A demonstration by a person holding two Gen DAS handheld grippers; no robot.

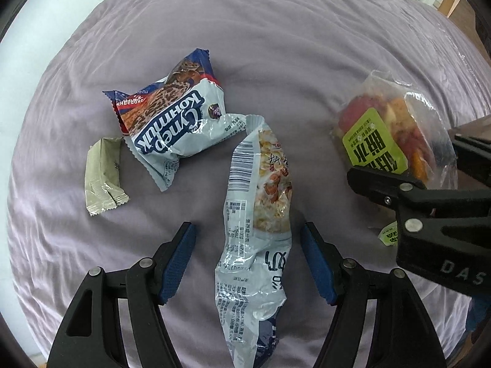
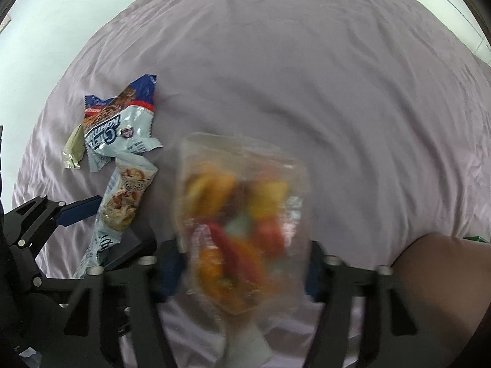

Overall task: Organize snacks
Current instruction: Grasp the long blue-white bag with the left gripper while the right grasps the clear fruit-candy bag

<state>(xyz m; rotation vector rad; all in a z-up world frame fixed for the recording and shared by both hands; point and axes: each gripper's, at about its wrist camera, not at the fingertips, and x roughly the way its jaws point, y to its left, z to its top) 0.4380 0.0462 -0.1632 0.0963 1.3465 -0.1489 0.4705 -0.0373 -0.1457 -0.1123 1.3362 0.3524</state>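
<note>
Between the left gripper fingers: the long pale-blue snack pouch lies lengthwise on the purple bedsheet; jaws spread wide, blue pads apart from the film on both sides, so released and nothing held; looks lined up to close across the pouch's narrow width, my read only.

Ahead and left of that claw: blue-and-white cookie packet, its lower corner touching the pouch's top seal; small olive-green sachet just beside the cookie packet's left edge; the three sit close together, probably the pile being formed.

Right of the left claw: right gripper carries the clear bag of colourful candy, green label visible from the left wrist view; bag blurred in its own camera; fingers sit at the bag's flanks, so clenched on it as far as I can judge; held off the sheet, likely bound for the pile.

Risk: slippery crinkled film could slide out of either claw.
</note>
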